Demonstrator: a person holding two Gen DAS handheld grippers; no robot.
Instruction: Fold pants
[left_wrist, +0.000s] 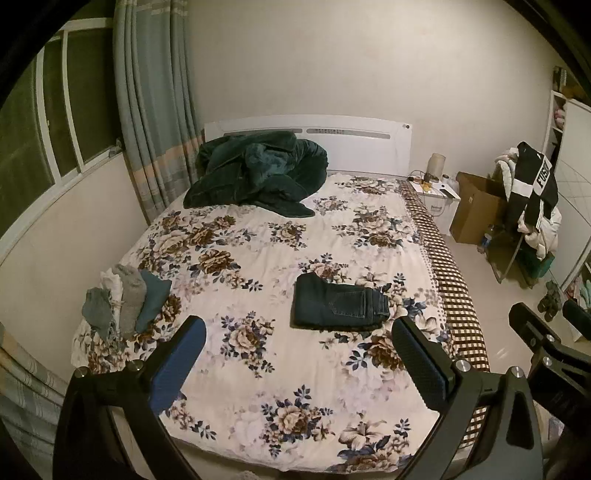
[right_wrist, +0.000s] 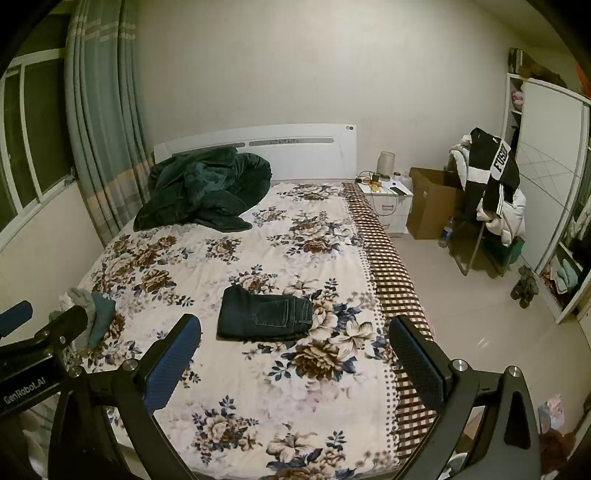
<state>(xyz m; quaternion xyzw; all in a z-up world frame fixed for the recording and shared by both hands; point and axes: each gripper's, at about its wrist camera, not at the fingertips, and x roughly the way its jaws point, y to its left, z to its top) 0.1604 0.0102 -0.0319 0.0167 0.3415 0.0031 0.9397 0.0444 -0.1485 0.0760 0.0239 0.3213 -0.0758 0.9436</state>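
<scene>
Dark blue jeans (left_wrist: 338, 306) lie folded into a compact rectangle on the floral bedspread (left_wrist: 277, 251), right of the bed's middle; they also show in the right wrist view (right_wrist: 264, 313). My left gripper (left_wrist: 301, 343) is open and empty, held above the foot of the bed, short of the jeans. My right gripper (right_wrist: 295, 343) is open and empty too, beside the left one, also back from the jeans. The right gripper shows at the right edge of the left wrist view (left_wrist: 550, 317). The left gripper shows at the left edge of the right wrist view (right_wrist: 44, 317).
A pile of folded grey, white and teal clothes (left_wrist: 125, 299) sits at the bed's left edge. A dark green blanket (left_wrist: 258, 173) is heaped near the headboard. A nightstand (right_wrist: 388, 199), a cardboard box (right_wrist: 432, 206) and a chair with clothes (right_wrist: 491, 192) stand on the right.
</scene>
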